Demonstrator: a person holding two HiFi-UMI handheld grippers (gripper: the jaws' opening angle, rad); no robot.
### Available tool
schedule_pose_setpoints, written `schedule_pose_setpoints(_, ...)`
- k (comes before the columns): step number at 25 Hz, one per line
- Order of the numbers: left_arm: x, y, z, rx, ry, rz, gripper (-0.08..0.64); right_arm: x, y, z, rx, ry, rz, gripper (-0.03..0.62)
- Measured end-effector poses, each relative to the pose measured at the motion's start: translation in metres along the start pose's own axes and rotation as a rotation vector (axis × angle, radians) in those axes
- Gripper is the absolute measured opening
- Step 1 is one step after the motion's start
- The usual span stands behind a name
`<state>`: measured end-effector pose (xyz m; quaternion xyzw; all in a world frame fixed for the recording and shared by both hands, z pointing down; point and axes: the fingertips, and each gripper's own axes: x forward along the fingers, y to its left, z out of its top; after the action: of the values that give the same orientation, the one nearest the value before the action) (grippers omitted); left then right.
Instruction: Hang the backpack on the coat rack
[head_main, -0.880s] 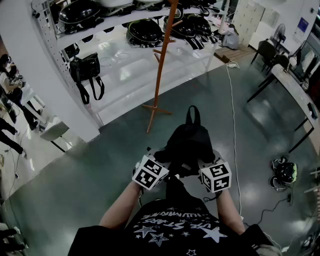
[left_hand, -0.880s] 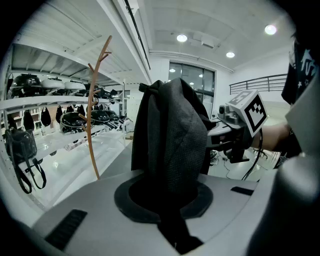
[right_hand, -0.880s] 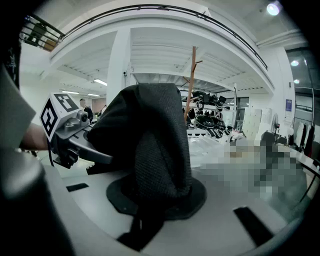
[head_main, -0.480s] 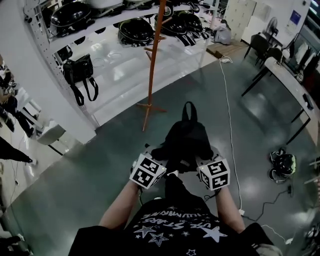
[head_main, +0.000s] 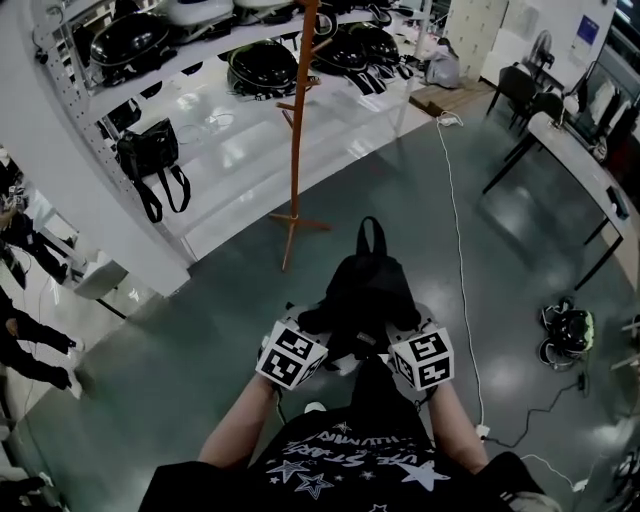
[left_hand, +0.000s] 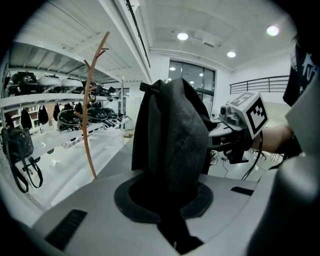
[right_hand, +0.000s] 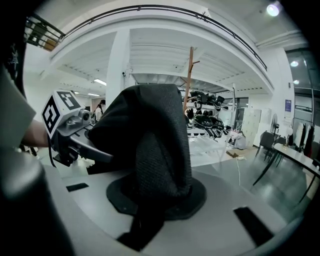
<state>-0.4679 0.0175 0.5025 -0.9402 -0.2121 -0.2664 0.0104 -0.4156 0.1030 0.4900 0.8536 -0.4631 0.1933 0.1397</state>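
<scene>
A black backpack (head_main: 362, 290) hangs in front of me between both grippers, its top loop pointing toward the coat rack. My left gripper (head_main: 312, 338) is shut on the backpack's black strap (left_hand: 172, 150), which fills its jaws. My right gripper (head_main: 400, 340) is shut on the other strap (right_hand: 155, 150). The coat rack (head_main: 297, 120), a thin brown wooden pole with side pegs and a cross foot, stands ahead and to the left on the dark floor. In the left gripper view the coat rack (left_hand: 90, 120) is left of the backpack; in the right gripper view its top (right_hand: 189, 70) rises behind the bag.
White shelving (head_main: 200, 60) with dark helmets and bags runs behind the rack, and a black bag (head_main: 148, 155) hangs from its post. A white cable (head_main: 455, 230) trails across the floor on the right. Dark tables and chairs (head_main: 560, 130) stand at the right, a small dark device (head_main: 570, 335) below them.
The rack and shelving have shifted left and down in the head view as I move closer. Both grippers and the backpack sit slightly lower in the picture, grips unchanged.
</scene>
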Motion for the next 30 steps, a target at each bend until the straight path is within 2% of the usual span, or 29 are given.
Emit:
schedule_pose_setpoints(3, 0.025, 0.011, 0.006, -0.003, 0.027, 0.010, 0.058, 0.019, -0.023, -0.004, 0.014, 0.000, 0.029, 0.064)
schedule_pose_setpoints(6, 0.063, 0.027, 0.026, 0.005, 0.039, 0.039, 0.057, 0.043, -0.064, -0.001, 0.025, -0.013, 0.058, 0.064)
schedule_pose_setpoints(10, 0.125, 0.034, 0.070, 0.015, 0.047, 0.061, 0.058, 0.059, -0.138, 0.011, 0.022, -0.037, 0.080, 0.064)
schedule_pose_setpoints(18, 0.239, 0.052, 0.155, 0.007, 0.021, 0.120, 0.058, 0.095, -0.276, 0.047, -0.059, -0.084, 0.116, 0.064)
schedule_pose_setpoints(25, 0.285, 0.098, 0.198, -0.033, 0.010, 0.191, 0.058, 0.148, -0.333, 0.081, -0.102, -0.111, 0.150, 0.064)
schedule_pose_setpoints(30, 0.321, 0.164, 0.224, -0.020, 0.014, 0.201, 0.058, 0.215, -0.367, 0.105, -0.070, -0.112, 0.171, 0.064)
